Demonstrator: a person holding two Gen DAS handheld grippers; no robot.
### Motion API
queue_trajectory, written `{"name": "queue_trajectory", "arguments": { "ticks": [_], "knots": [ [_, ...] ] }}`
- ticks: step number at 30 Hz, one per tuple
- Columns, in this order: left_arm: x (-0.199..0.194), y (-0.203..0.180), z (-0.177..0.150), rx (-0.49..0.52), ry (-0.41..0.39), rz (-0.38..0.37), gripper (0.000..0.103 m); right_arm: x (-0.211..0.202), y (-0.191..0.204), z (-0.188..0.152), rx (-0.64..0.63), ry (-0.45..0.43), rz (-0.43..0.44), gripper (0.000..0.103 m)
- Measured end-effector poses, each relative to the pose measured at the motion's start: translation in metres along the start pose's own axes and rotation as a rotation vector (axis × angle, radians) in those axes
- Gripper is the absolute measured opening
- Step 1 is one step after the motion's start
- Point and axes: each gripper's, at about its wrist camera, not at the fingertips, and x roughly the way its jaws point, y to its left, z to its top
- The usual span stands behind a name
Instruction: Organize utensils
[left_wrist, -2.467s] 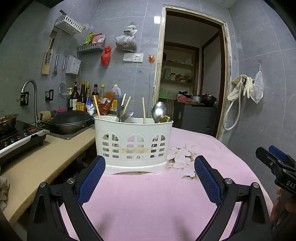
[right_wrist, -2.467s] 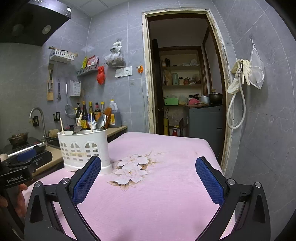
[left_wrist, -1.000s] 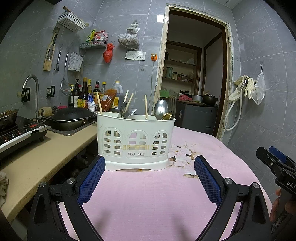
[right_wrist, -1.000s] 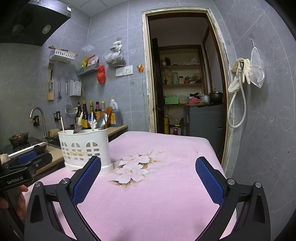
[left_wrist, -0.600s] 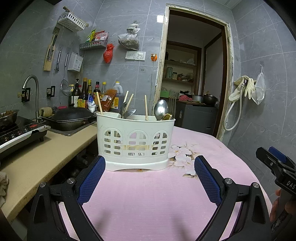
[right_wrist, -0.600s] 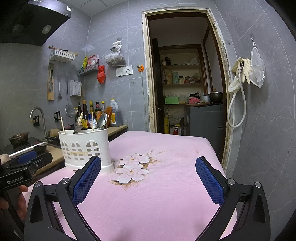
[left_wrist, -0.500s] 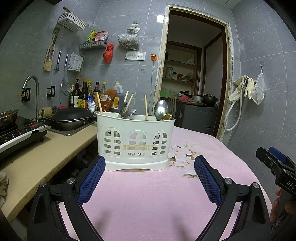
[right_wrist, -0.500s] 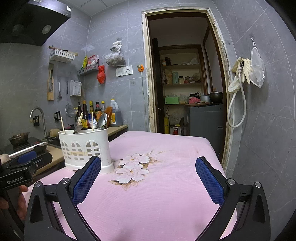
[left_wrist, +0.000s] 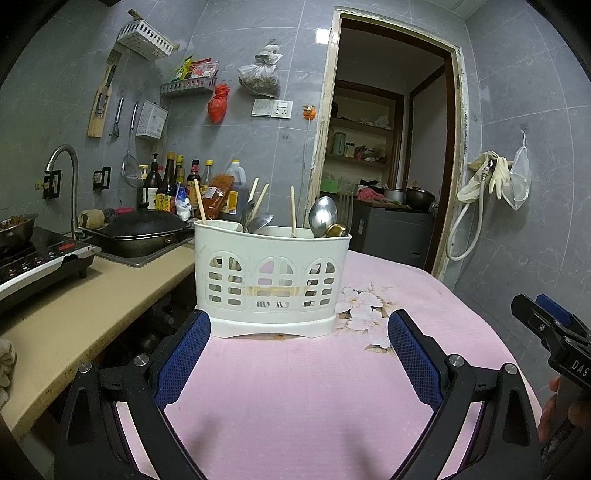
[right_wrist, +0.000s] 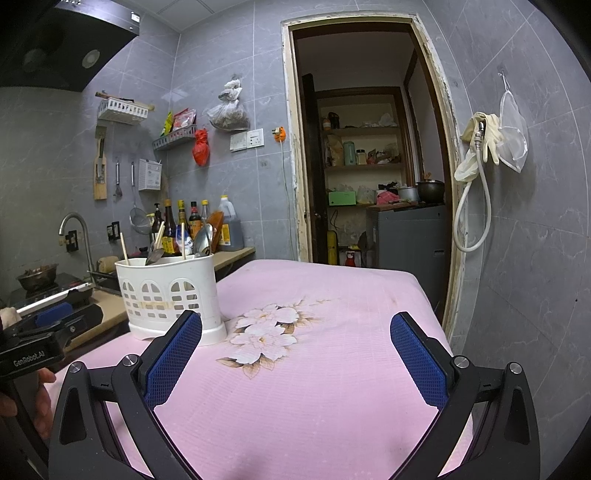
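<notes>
I see a white plastic utensil holder (left_wrist: 271, 280) with arched cut-outs standing upright on the table (left_wrist: 295, 387), which wears a pink flowered cloth; chopsticks (left_wrist: 200, 202) and metal spoons (left_wrist: 322, 215) poke out of its top. My left hand-held gripper (left_wrist: 298, 334) is spread wide and empty, with the holder straight ahead, just beyond its fingertips. My right hand-held gripper (right_wrist: 295, 336) is also wide open, holding nothing, the holder just past its left finger.
</notes>
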Motion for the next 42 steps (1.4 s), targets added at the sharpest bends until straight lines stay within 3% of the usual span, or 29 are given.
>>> {"name": "queue_trajectory", "arguments": {
  "ticks": [24,29,42],
  "knots": [
    [0.003,-0.003,-0.003,-0.004,0.013,-0.006,0.094,0.001,0.000,0.000,0.002,0.002,-0.001,0.103],
    [0.007,-0.007,-0.005,0.029,0.040,0.050,0.094,0.000,0.000,0.000,0.001,0.003,-0.001,0.103],
    [0.011,-0.005,-0.010,0.049,0.050,0.062,0.094,0.000,0.000,-0.001,0.003,0.005,-0.002,0.103]
  ]
}}
